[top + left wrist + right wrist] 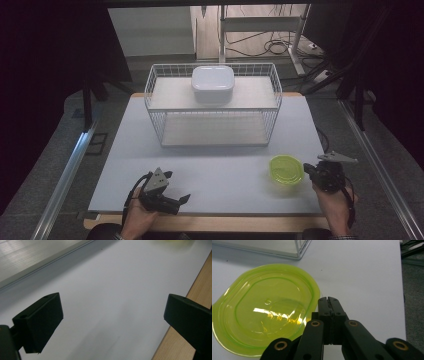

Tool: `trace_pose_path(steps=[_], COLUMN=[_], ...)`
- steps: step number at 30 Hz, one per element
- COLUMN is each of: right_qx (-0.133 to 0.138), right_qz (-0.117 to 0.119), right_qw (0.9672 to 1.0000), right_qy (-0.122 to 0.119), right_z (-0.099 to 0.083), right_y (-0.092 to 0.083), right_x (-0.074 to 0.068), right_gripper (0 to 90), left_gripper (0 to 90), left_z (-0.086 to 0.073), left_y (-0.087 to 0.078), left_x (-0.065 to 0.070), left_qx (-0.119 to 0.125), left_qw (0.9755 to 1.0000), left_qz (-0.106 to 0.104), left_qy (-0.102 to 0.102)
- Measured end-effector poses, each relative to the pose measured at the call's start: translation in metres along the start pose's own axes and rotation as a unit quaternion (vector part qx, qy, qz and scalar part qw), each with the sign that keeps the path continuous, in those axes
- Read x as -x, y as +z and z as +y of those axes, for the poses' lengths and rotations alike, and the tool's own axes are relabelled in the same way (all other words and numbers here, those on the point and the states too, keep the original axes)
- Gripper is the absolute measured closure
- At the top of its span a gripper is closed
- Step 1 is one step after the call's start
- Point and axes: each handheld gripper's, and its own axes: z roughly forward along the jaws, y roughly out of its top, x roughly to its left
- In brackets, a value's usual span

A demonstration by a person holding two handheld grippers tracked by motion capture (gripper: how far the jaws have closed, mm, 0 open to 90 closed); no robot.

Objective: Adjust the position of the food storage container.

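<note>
Translucent lime-green plastic lid (pixel 286 169) lies flat on white tabletop (pixel 220 170), in front of white wire basket (pixel 165 125). Your right tongs (pixel 328 300) pinched together, empty, at lid's rim; your left tongs (pixel 112 315) spread wide, well apart from lid. Risk: closed tips nudge thin lid, it skids.

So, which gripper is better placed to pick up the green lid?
Probably the right gripper: it sits right beside the green lid, jaws shut. The left gripper is open but far across the table.

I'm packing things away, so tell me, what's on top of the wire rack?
A white lidded container sits on the wire rack's top shelf, toward the back. The lower shelf looks bare. The lid hides whatever is in the container.
</note>
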Motion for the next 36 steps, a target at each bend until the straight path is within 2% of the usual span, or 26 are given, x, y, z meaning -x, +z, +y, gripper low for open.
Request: trace_pose_path(steps=[5,21,28,36], right_qx=[-0.004,-0.029,-0.041,-0.039], right_qz=[0.012,0.052,0.066,0.061], right_qw=[0.9999,0.9978,0.9966,0.9972], right_qy=[0.000,-0.030,-0.026,-0.020], right_z=[0.000,0.004,0.002,0.002], right_y=[0.004,0.022,0.029,0.028], right_x=[-0.007,-0.038,-0.040,-0.035], right_gripper=[89.5,88.7,88.6,87.2], left_gripper=[2.1,2.1,2.1,2.1], left_z=[0.000,0.000,0.000,-0.001], left_y=[0.002,0.003,0.004,0.005], left_x=[0.001,0.001,0.002,0.002], left_qx=[-0.004,-0.009,-0.012,-0.015], left_qw=[1.0000,0.9999,0.9999,0.9998], left_qz=[-0.005,-0.009,-0.010,-0.011], left_qy=[0.001,0.002,0.004,0.004])
